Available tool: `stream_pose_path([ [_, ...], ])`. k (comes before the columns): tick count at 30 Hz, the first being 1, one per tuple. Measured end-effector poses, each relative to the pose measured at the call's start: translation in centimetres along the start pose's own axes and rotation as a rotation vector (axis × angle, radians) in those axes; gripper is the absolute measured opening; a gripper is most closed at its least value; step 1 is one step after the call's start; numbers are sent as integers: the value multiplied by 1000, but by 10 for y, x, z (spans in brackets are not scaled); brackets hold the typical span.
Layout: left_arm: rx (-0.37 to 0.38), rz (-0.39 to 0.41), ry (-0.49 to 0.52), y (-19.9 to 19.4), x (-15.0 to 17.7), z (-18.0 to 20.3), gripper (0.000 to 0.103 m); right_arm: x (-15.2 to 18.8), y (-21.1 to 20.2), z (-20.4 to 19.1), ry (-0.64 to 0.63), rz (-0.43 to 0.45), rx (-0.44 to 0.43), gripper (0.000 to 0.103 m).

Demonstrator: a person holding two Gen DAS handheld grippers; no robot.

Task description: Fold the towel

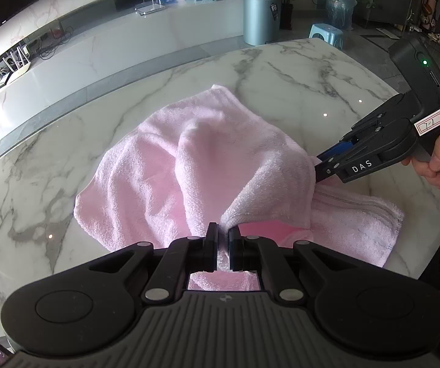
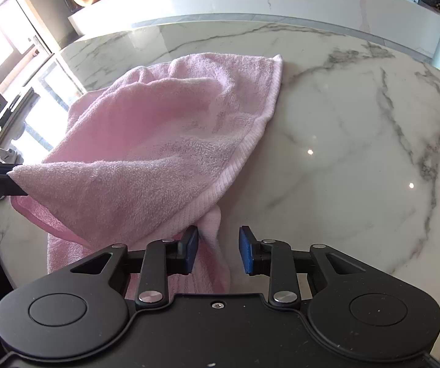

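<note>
Left gripper (image 1: 223, 239): tilted steeply down, jaws clenched on a lifted fold of the pink towel (image 1: 171, 165).
Right gripper (image 2: 218, 250): angled down at the towel's near corner, blue pads (image 2: 246, 253) apart, nothing pinched; a hand (image 1: 434, 159) grips its handle.
Towel: bunched mid marble table (image 2: 358, 128), partly raised.

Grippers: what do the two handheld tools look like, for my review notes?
Both are black plastic, with two round discs at the base and linkage bars fixed by silver rivets. The left gripper has black pads and a ribbed grey body. The right gripper has blue pads, white DAS lettering, a red-bordered white label and a green light.
</note>
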State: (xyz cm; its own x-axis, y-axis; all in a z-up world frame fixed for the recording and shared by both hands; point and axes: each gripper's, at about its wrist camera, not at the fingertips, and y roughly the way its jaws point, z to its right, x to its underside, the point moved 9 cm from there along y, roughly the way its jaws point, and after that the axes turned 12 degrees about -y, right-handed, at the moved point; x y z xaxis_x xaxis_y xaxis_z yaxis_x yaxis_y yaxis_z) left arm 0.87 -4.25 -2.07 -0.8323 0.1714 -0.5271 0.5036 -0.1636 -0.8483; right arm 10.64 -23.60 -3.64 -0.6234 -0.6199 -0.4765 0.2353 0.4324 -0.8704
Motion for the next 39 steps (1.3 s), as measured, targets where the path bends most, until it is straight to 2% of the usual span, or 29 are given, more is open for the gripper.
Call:
stream_pose_path([
  [2, -17, -5, 0, 2, -1, -5, 5, -2, 2, 2, -2, -6, 9, 5],
  [4, -41, -14, -2, 7, -1, -13, 5, -4, 2, 10, -6, -23, 55, 4],
  [10, -137, -24, -10, 17, -1, -45, 5, 1, -16, 68, 42, -68, 257, 3],
  [15, -225, -44, -50, 19, 2, -84, 5, 30, -44, 142, 115, -153, 458, 3],
  [20, -280, -64, -68, 18, 10, -108, 5, 64, -69, 196, 194, -220, 568, 3],
  [24, -281, -81, -77, 18, 16, -112, 6, 81, -77, 207, 221, -246, 559, 3],
  [28, -285, -79, -68, 15, 15, -107, 13, 85, -80, 204, 224, -245, 539, 5],
  [32, -280, -66, -59, 13, 9, -102, 21, 78, -84, 200, 218, -227, 522, 14],
  [33, -280, -55, -57, 12, 6, -101, 30, 75, -85, 199, 215, -220, 519, 15],
  [34, -279, -44, -55, 10, 4, -100, 45, 72, -88, 199, 215, -211, 516, 20],
  [36, -277, -21, -37, 6, -2, -96, 59, 67, -92, 197, 210, -193, 504, 27],
  [39, -268, -2, -6, 2, -9, -89, 63, 58, -98, 194, 192, -177, 493, 35],
])
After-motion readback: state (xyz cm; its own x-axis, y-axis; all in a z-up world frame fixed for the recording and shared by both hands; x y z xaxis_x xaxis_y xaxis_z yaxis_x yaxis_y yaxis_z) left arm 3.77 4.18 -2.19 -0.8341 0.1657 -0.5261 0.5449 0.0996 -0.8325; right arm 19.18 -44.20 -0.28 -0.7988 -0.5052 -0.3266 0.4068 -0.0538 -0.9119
